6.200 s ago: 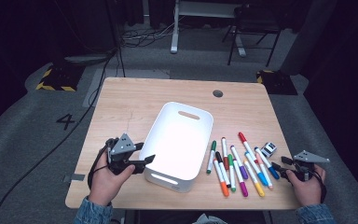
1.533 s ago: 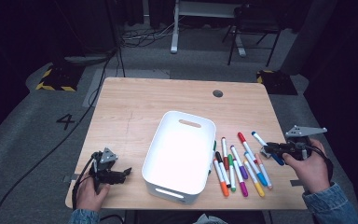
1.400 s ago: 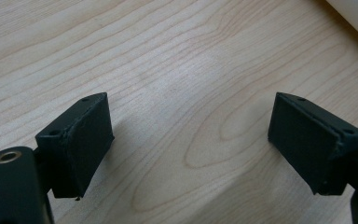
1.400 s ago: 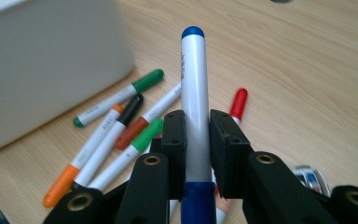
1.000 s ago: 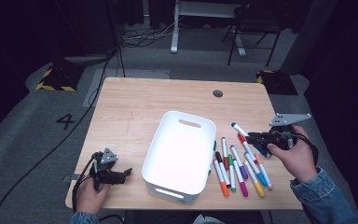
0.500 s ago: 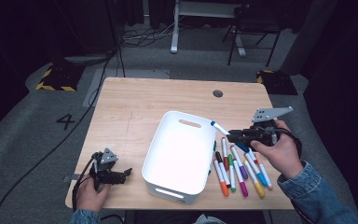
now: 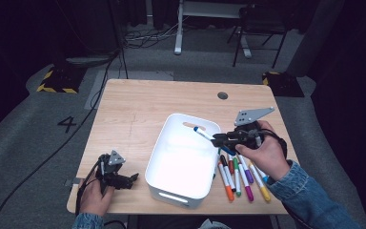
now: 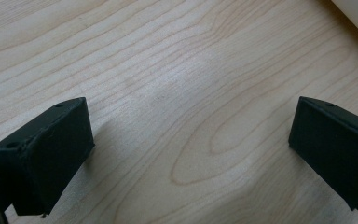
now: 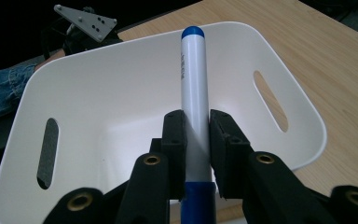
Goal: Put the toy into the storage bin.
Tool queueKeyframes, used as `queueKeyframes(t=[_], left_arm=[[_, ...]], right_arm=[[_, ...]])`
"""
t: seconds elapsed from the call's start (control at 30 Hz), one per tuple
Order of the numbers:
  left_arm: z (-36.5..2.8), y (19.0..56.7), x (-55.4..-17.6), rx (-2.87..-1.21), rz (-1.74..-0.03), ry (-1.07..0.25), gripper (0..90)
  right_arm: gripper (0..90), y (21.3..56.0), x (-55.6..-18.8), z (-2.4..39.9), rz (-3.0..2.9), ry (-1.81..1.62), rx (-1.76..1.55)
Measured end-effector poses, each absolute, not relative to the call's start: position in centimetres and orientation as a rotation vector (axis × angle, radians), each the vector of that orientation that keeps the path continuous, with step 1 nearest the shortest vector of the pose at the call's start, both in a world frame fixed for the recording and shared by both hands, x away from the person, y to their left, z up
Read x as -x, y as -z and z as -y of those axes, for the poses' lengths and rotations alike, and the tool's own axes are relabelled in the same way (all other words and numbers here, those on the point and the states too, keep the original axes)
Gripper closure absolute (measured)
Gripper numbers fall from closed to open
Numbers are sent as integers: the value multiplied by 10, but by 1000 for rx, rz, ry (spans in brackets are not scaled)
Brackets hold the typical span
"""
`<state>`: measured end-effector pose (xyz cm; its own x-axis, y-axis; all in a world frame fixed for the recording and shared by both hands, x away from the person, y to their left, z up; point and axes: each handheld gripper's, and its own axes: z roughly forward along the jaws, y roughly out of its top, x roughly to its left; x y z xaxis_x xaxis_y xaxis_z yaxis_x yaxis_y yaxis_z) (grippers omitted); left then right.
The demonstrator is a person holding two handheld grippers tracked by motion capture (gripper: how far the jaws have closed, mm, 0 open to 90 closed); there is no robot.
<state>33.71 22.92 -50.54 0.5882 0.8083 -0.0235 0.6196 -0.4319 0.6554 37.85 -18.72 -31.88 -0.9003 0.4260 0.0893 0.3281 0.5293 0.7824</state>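
Observation:
A white bin (image 7: 183, 179) (image 9: 284, 70) stands in the middle of the wooden table (image 7: 138, 112). My right gripper (image 7: 220, 139) (image 9: 196, 126) is shut on a blue marker (image 7: 205, 134) (image 9: 193, 84), which pokes out over the bin's right rim. Beside the bin on the right lie several coloured markers (image 7: 238, 176). Near the table's front left corner my left gripper (image 7: 132, 177) (image 8: 186, 144) is open, low over bare wood, with nothing between its jaws.
The bin's inside looks empty, with slot handles at both ends. A corner of the bin (image 8: 354, 18) shows in the left gripper view. A cable grommet (image 7: 222, 95) sits at the table's far edge. A dark floor surrounds the table.
My right gripper picked the blue marker from the row and carried it left, from the table's right side to over the bin's rim. The left gripper pulled back to the front left corner earlier, then stayed.

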Motion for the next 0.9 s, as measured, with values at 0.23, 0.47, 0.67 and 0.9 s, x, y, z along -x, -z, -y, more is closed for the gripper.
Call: queueKeyframes(t=[0.23,0.47,0.67,0.9], left_arm=[[-227,506,-338,-2184,-1140,-409,0],[-227,506,-338,-2182,-1148,-402,0],[-227,505,-338,-2181,-1151,-411,0],[-227,506,-338,-2179,-1152,-398,0]], right_arm=[[765,322,-380,166,-2664,-1356,-622],[765,325,-381,153,-2676,-1364,-600],[765,336,-383,144,-2691,-1343,-598],[765,346,-383,140,-2705,-1315,-580]])
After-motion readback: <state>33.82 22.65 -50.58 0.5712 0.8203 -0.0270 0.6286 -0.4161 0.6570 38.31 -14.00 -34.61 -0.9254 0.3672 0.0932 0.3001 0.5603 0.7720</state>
